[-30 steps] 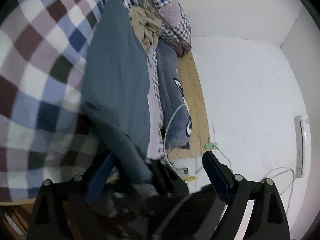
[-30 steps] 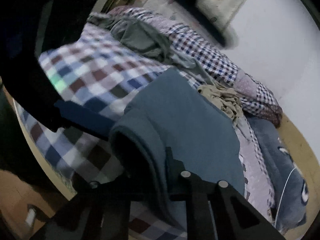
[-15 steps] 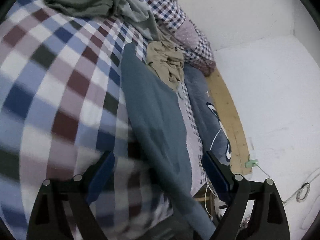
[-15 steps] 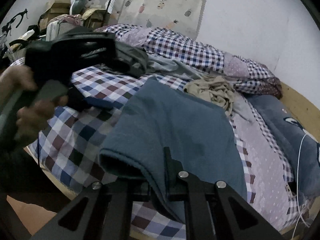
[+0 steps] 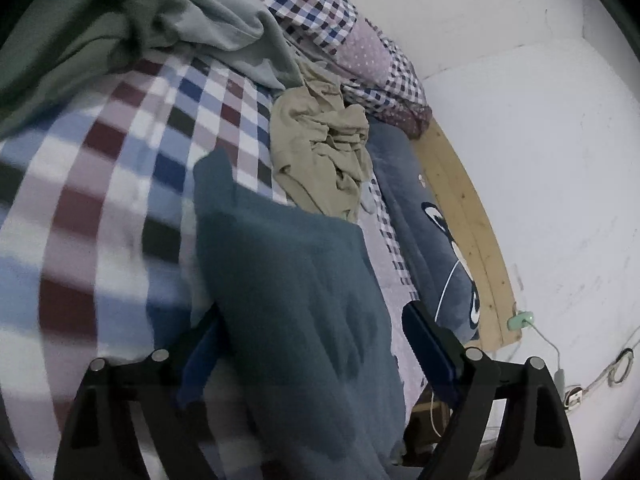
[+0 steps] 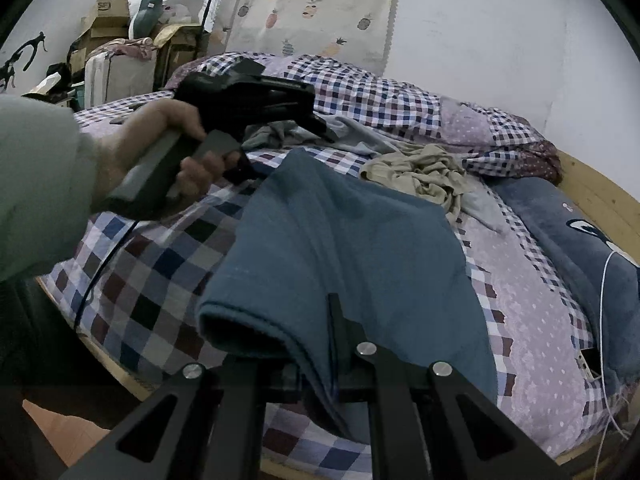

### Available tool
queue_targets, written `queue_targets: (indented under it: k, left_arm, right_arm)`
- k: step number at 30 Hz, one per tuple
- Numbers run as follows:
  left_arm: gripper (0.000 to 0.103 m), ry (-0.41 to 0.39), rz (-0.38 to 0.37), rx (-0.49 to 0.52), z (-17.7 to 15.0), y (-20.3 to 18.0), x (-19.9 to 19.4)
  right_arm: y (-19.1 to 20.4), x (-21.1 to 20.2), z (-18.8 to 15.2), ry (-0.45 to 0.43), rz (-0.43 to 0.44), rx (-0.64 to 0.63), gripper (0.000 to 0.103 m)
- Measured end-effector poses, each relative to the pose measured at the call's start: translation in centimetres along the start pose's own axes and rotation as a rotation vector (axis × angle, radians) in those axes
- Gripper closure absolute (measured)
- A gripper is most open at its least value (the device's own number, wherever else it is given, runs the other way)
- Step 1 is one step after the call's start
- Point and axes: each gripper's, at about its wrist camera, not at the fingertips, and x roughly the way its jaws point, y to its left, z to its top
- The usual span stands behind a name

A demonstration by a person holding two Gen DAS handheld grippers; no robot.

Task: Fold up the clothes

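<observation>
Left wrist view, garment: the teal garment (image 5: 296, 300) runs from the middle of the frame down to the bottom centre, lying over the checked bedspread (image 5: 100, 200).
Left wrist view, fingers: the left gripper (image 5: 312, 344) stands wide open, its two fingers at the lower left and lower right of the frame with the teal cloth passing between them; nothing is pinched.
Left wrist view, surroundings: a crumpled beige garment (image 5: 320, 152) lies just above the teal one, and a grey-green garment (image 5: 120, 12) fills the upper left.
Left wrist view, advice: the open fingers should probably close only once a single edge or corner sits squarely between them, not a bunch of layers.
Right wrist view, garment: the same teal garment (image 6: 352, 240) covers the middle of the frame, its near hem rolled into a thick lip at lower centre.
Right wrist view, fingers: the right gripper (image 6: 320, 344) is closed tight on that near hem, the cloth draping over both sides of the fingers.
Right wrist view, other tool: a hand (image 6: 160, 140) at the left holds the left gripper's handle (image 6: 168, 172), its front end over the far corner of the garment.
Right wrist view, advice: holding the pinched hem steady and low likely keeps the cloth taut and flat while the other corner is taken.
Right wrist view, risk: the beige garment (image 6: 420, 172) touches the far edge and could be dragged into the fold.
</observation>
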Motion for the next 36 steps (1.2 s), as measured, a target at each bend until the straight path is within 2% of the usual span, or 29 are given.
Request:
queue_targets:
  k: [1,2,3,4,5,9,16,21,24,26,32,36]
  left_arm:
    - [0.024,0.004,0.006,0.001,0.5,0.1,0.4]
    - [0.035,0.010,0.021,-0.002,1.0,0.5,0.6]
    - [0.052,0.016,0.038,-0.004,1.4,0.8,0.9]
    - [0.062,0.023,0.055,-0.007,1.8,1.2,1.1]
    - [0.067,0.025,0.054,-0.006,2.0,1.3,1.2]
    - [0.076,0.023,0.047,0.014,2.3,1.1,1.3]
    - [0.081,-0.065,0.029,0.134,2.6,-3.1,-2.3]
    - [0.083,-0.216,0.049,0.209,2.1,-5.8,-8.8]
    - [0.083,-0.300,0.116,0.284,2.4,-6.5,-14.2]
    - [0.083,-0.321,0.180,0.310,3.4,-6.1,-17.2]
    - [0.083,-0.424,0.345,0.269,7.3,-1.8,-27.9]
    - [0.084,-0.503,0.428,0.221,8.9,2.4,-35.2]
  right_arm:
    - [-0.1,0.0,0.0,0.000,0.000,0.004,0.095]
    - [-0.1,0.1,-0.1,0.002,-0.001,0.004,0.095]
    - [-0.1,0.1,-0.1,0.006,-0.002,0.003,0.095]
    - [-0.1,0.2,-0.2,0.010,-0.001,0.002,0.095]
    - [0.0,0.3,-0.3,0.016,0.000,0.000,0.095]
    - [0.6,0.8,-0.4,0.032,-0.009,-0.023,0.095]
    - [2.1,1.3,0.2,0.030,-0.037,-0.066,0.095]
    - [4.5,1.8,1.4,0.003,-0.029,-0.122,0.095]
    - [6.9,2.4,3.1,-0.038,0.003,-0.157,0.095]
    - [8.5,3.1,4.4,-0.069,0.020,-0.177,0.095]
    - [15.5,5.9,10.1,-0.185,0.084,-0.251,0.095]
    - [22.0,7.8,14.4,-0.254,0.150,-0.309,0.095]
